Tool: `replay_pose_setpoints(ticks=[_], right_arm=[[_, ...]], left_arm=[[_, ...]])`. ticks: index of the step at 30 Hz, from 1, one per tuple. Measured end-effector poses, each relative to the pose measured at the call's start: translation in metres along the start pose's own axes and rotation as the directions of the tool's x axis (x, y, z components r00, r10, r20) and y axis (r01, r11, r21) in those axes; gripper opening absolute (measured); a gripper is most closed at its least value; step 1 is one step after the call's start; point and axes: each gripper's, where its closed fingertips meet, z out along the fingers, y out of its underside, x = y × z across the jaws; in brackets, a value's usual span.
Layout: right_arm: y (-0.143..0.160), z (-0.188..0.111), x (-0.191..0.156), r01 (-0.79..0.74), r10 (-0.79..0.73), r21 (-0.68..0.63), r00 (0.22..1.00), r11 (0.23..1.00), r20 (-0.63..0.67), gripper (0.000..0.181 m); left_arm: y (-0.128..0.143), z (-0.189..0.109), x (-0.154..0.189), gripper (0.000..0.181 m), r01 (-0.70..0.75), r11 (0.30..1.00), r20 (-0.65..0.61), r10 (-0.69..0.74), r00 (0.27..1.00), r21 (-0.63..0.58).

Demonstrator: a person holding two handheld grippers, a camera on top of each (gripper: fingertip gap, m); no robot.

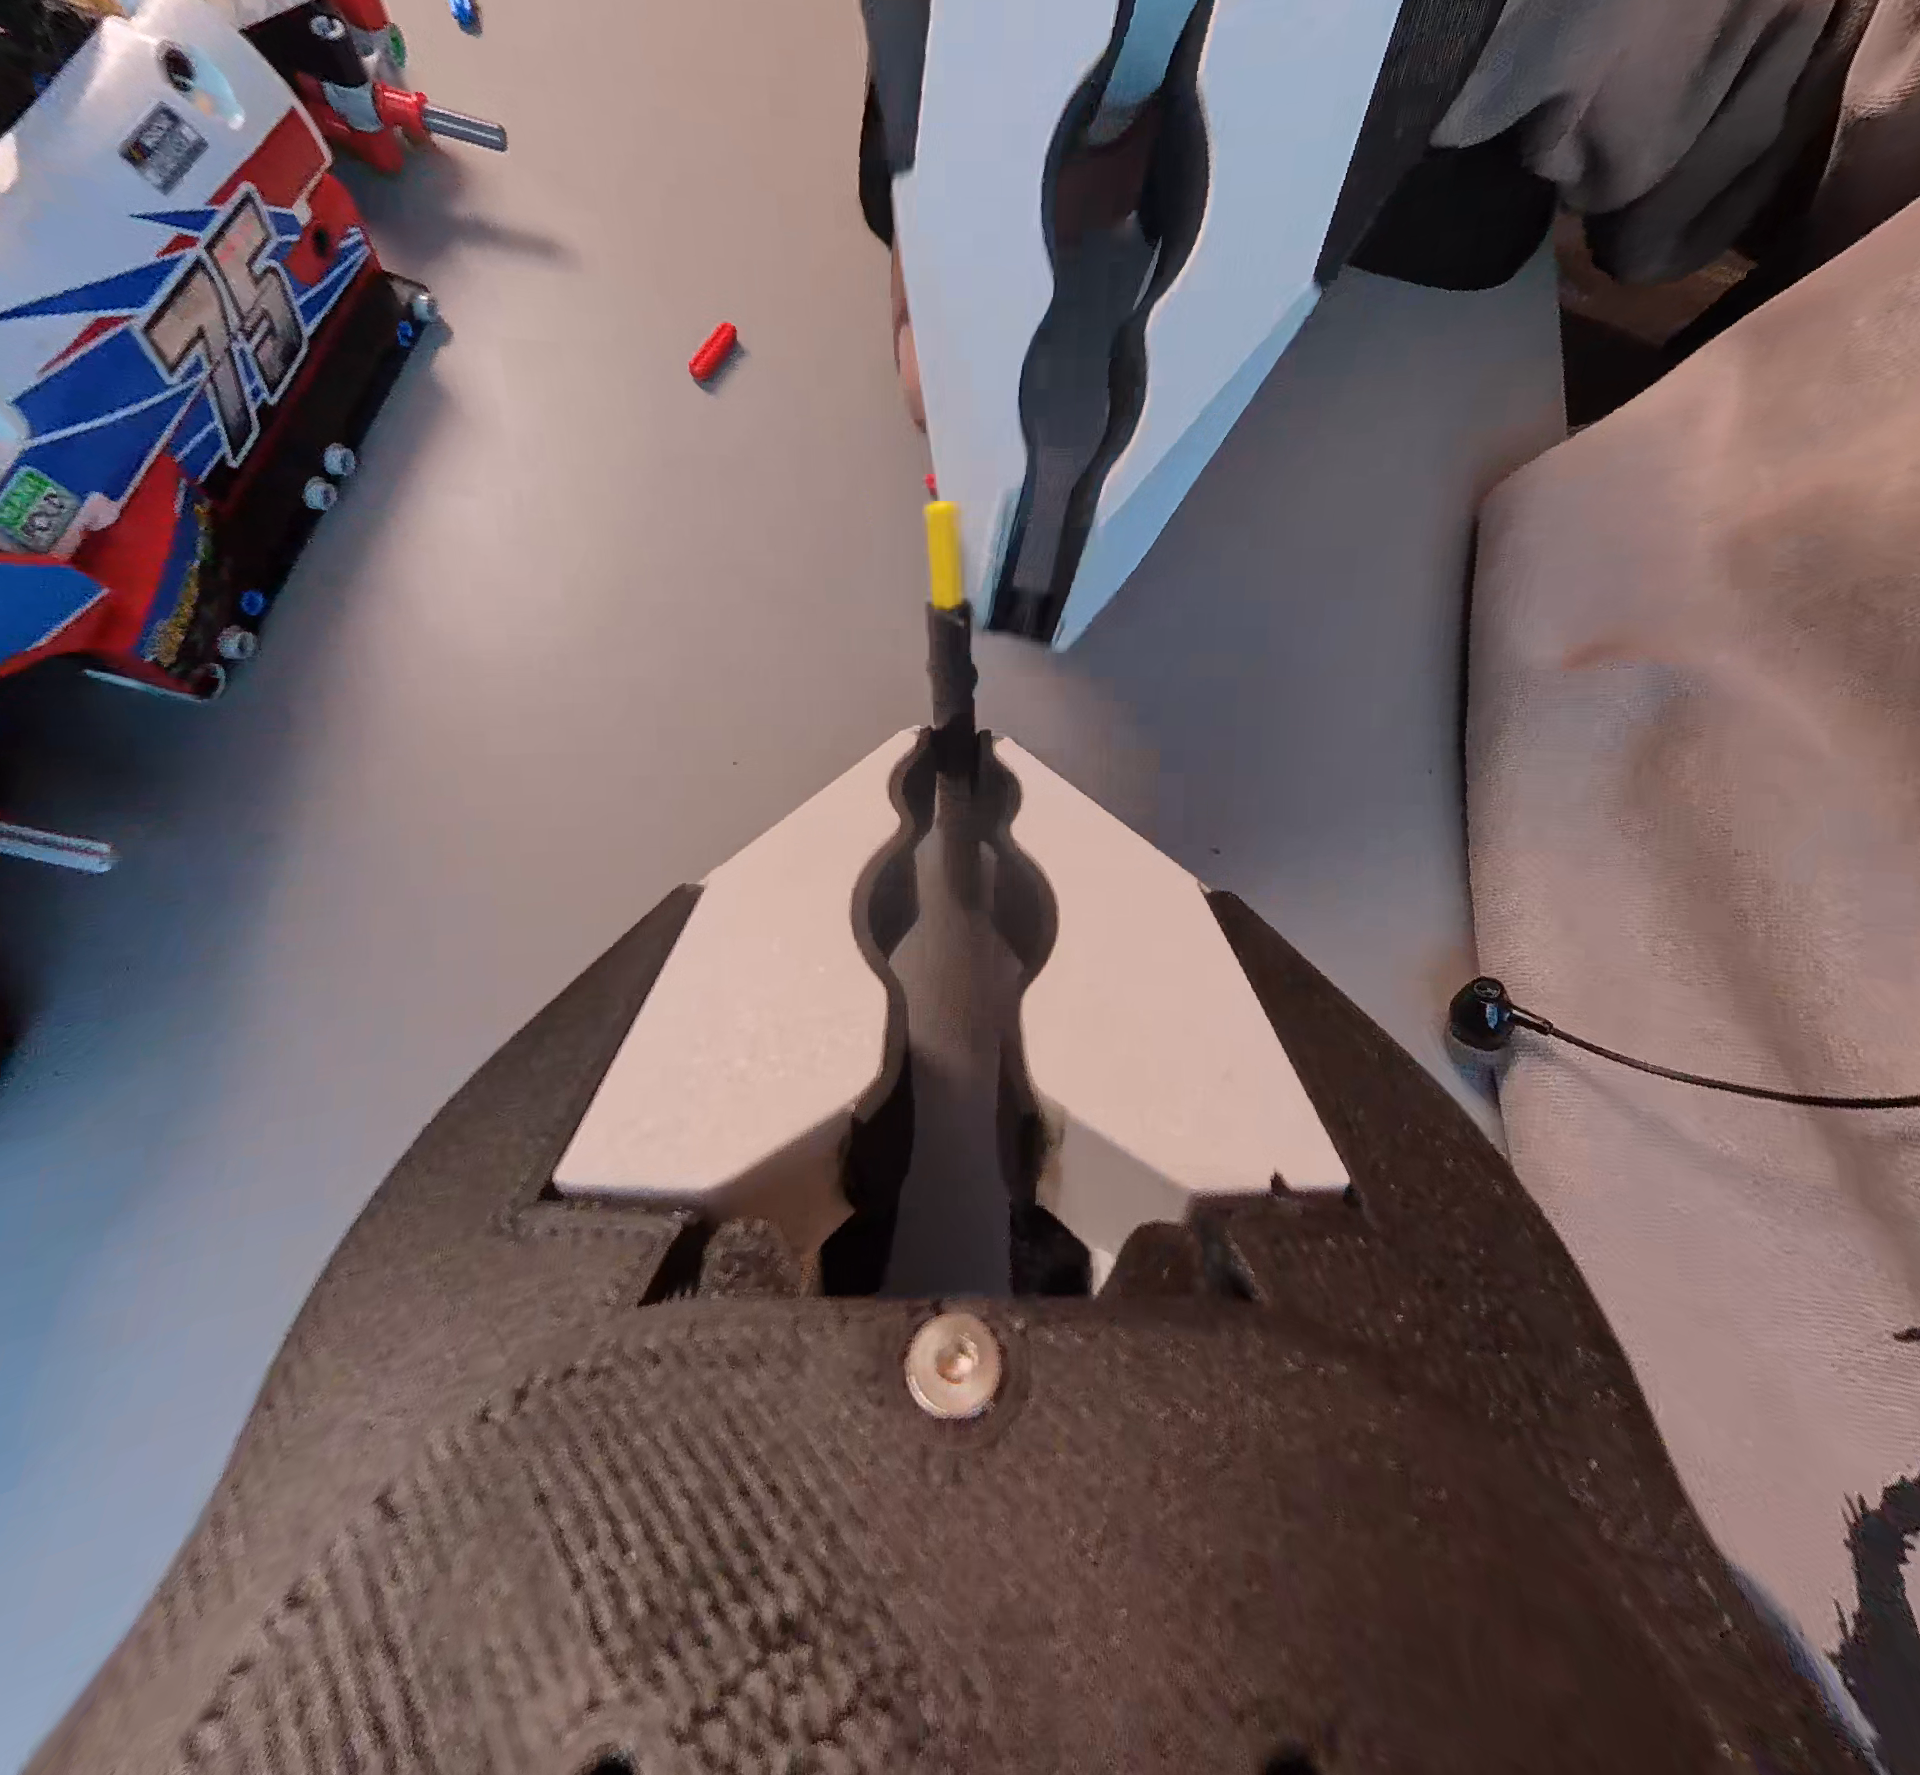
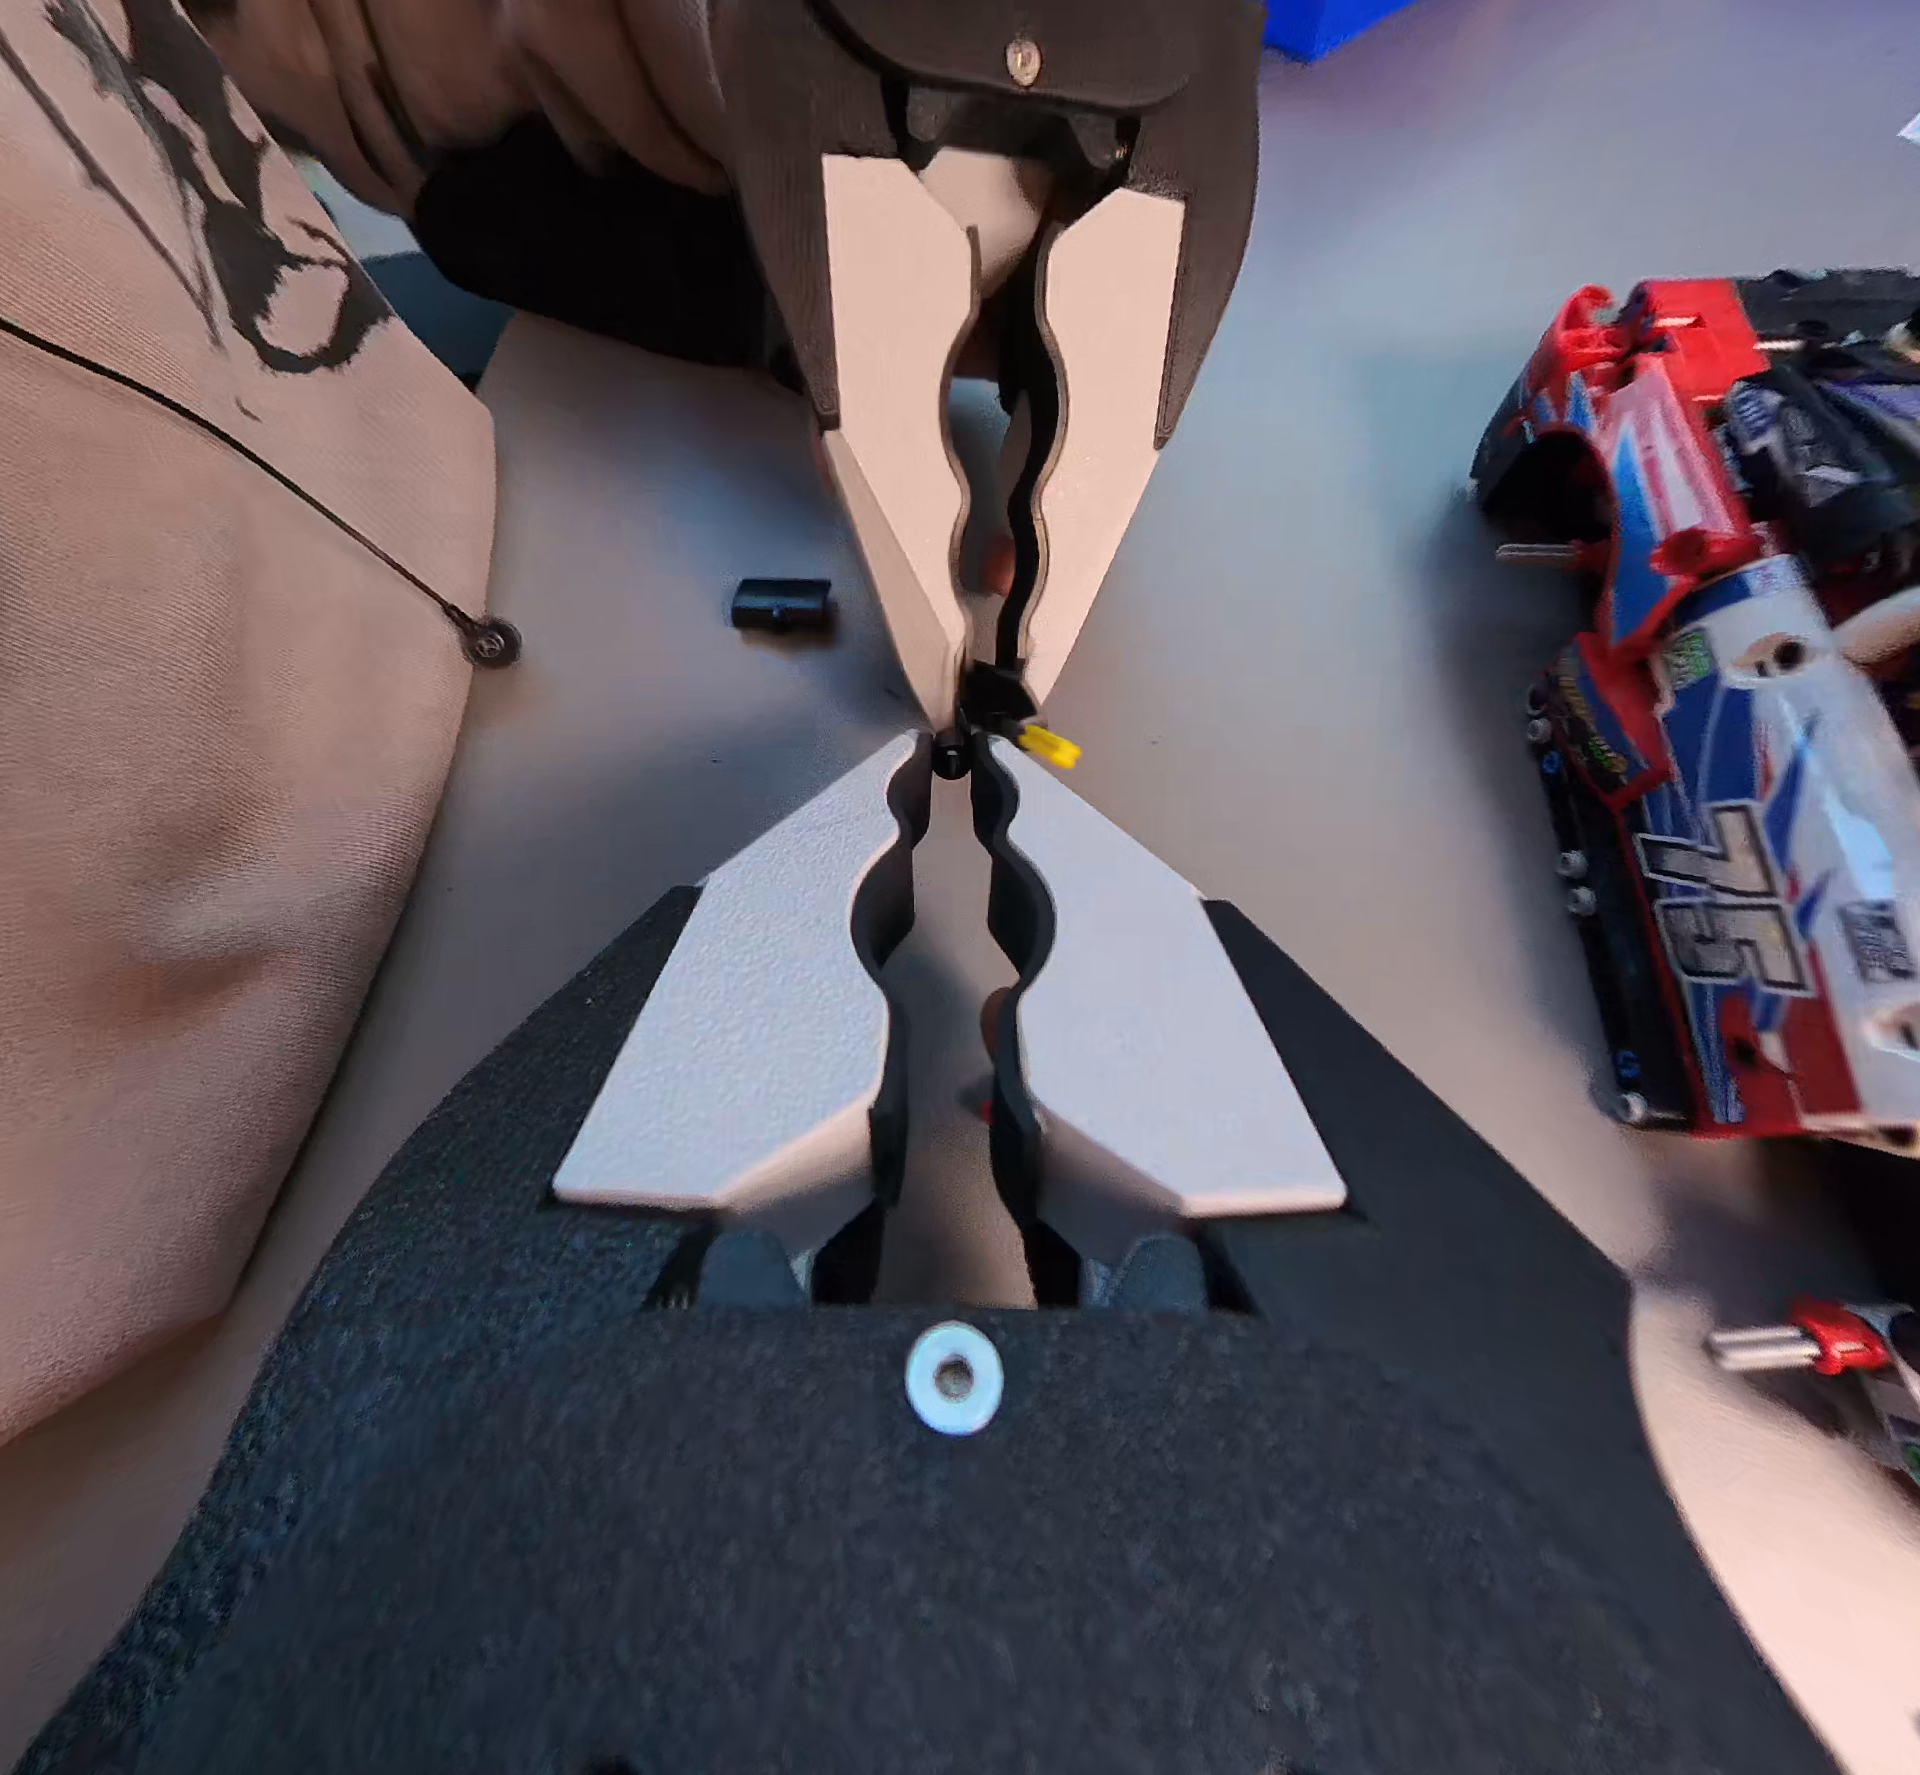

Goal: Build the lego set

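The left gripper (image 1: 951,738) pinches a small black connector (image 1: 952,676) carrying a yellow pin (image 1: 943,553), held above the table (image 1: 644,582); the right gripper (image 2: 951,754) nips a tiny black piece (image 2: 948,755) beside it; these 2 parts look light, rigid and slippery, so grip each across its barrel, near the joint; the car model (image 1: 177,375) sits well apart.

A small black piece (image 1: 952,676) with a yellow peg (image 1: 943,553) sticking out (held up off the table); the red, white and blue car (image 1: 156,354) sits nearby.

The lego car (image 1: 177,354) is cut off by the picture's edge.
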Motion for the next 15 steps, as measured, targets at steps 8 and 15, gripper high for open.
replay_pose_setpoints(ticks=[8, 15], right_arm=[[-0.027, -0.045, 0.015, -0.203, 0.175, 0.236, 0.975, 0.95, 0.135, 0.005], [-0.024, -0.041, 0.01, -0.347, 0.284, 0.201, 0.915, 0.916, 0.286, 0.005]], left_arm=[[-0.007, -0.019, 0.014, 0.005, 0.038, 0.999, -0.193, -0.044, 0.98, -0.033], [-0.014, -0.008, 0.019, 0.005, 0.064, 0.992, -0.283, -0.093, 0.955, -0.109]])
